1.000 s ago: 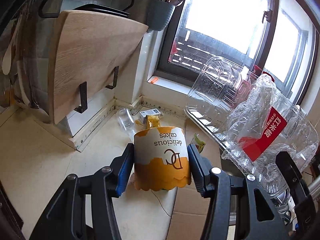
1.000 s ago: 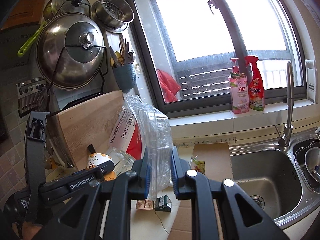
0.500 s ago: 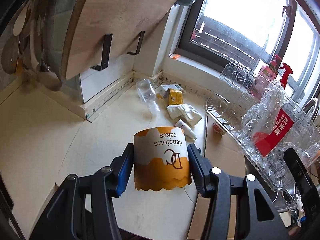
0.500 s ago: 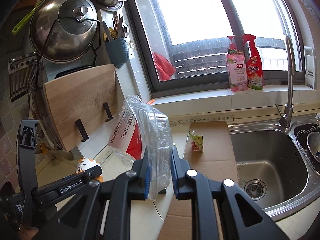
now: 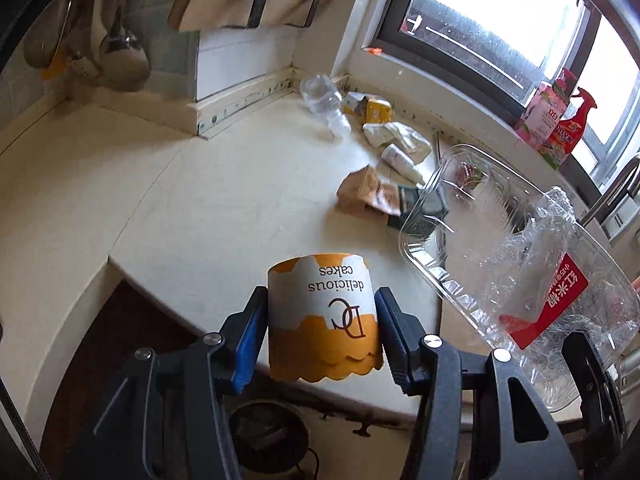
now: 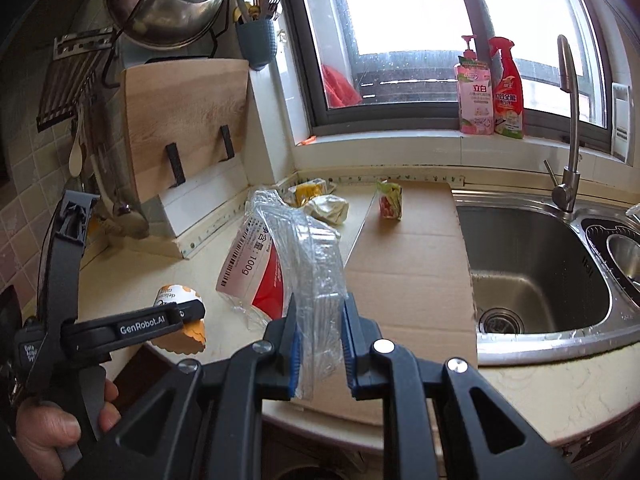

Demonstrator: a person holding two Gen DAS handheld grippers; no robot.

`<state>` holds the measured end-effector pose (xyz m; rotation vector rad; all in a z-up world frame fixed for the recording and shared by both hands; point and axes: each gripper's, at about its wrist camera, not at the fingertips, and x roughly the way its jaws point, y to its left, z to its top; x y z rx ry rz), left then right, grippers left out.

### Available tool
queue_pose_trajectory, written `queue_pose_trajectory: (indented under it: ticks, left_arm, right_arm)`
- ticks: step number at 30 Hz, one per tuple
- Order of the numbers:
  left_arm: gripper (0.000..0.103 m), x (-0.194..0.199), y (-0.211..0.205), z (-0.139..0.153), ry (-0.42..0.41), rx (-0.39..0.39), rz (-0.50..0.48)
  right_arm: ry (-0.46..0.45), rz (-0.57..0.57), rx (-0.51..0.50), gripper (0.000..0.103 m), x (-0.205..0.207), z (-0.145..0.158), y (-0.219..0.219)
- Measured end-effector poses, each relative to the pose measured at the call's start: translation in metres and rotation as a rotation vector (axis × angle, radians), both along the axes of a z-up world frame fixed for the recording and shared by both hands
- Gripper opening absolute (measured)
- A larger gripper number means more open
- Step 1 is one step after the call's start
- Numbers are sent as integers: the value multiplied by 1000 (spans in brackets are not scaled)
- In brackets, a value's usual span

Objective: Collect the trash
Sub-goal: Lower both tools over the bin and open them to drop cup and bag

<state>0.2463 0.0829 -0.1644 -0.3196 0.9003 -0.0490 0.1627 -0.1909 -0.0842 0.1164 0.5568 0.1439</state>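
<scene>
1. The orange and white paper cup (image 5: 323,316) carries "DC" and "delicious cakes", seen upside down.
2. The black gripper arm (image 6: 142,325) carries "GenRobot.AI".
3. The white label (image 6: 245,261) on the clear plastic tray (image 6: 316,264) carries "100g".

cake cup (image 5: 323,316): orange-white, scalloped | clamshell (image 6: 316,264): clear, red label

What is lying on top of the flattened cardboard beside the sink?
On the cardboard only a small crumpled red-green wrapper shows, near its back edge. The clear plastic tray hides its near-left part.
</scene>
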Motion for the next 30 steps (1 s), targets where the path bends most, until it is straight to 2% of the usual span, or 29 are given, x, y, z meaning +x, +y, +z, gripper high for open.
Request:
queue_pose_trajectory:
  ticks: [9,13,19,23,30]
  left_arm:
    - [52,-61,25,-74,161,34,6]
    - [52,-80,33,-113,248,44,19]
    - [52,-94,39,-179,342,83,1]
    - [52,-95,38,-229,405,115,-18]
    - [52,-89,30,-309,512,108,-67]
  right_arm:
    - [103,134,-127,16,-58,-55,36]
    - [192,174,-147,16,-72,-89,52]
    - [356,182,-156,16,-75,-158,66]
    - [477,174,-201,16,-73,-215,74]
    - [731,143,-294,16,-64,-308,81]
